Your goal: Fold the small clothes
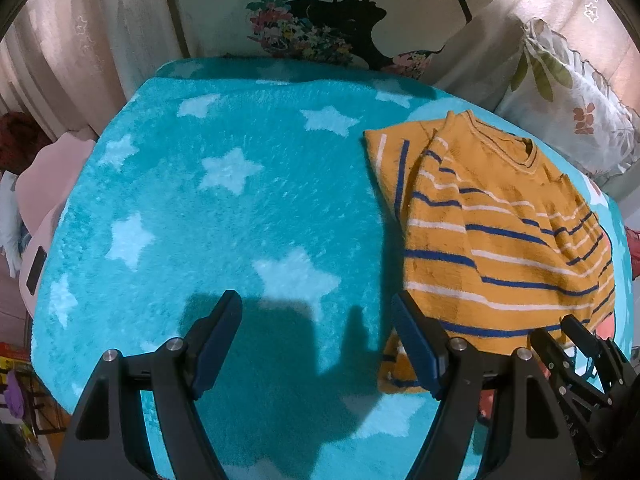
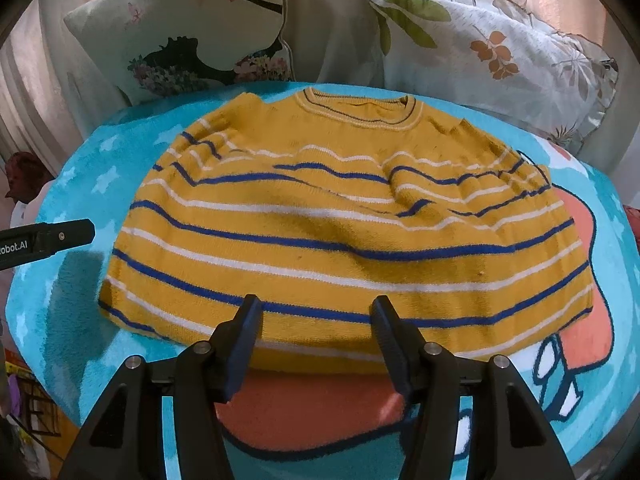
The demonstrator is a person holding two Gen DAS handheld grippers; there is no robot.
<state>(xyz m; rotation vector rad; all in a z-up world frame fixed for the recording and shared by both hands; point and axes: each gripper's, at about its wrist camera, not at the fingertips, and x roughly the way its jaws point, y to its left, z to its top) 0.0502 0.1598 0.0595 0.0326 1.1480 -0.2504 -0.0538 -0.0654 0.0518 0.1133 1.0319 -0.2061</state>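
The striped sweater (image 2: 340, 224) lies flat on the turquoise star blanket (image 1: 224, 208), collar away from you and hem toward you, its body spread wide. Both sleeves look already turned in: in the left wrist view one sleeve is folded against the body's edge and a cuff peeks out at the near corner. That lay-out suits a final fold, hem up toward collar, which I judge to be the step you are setting up.

Your right gripper (image 2: 316, 340) hangs right over the hem, roughly at the middle of its width. Its jaws stand fairly wide with nothing between them; the hem edge runs just under the fingertips, so a straight drop would put the pads on it.

Your left gripper (image 1: 316, 340) sits off the sweater's side. Its jaws are wide and empty, mostly over bare blanket, with the inner finger (image 1: 416, 344) crossing the near corner by the cuff. From the right wrist view its tip comes in just beside that same edge.

With both tools at the near edge you can lift the hem evenly; the knit is soft and rumpled near the far shoulder, so an uneven pinch may drag the stripes askew.

Beyond the blanket, printed pillows (image 2: 492, 52) lean against the curtain
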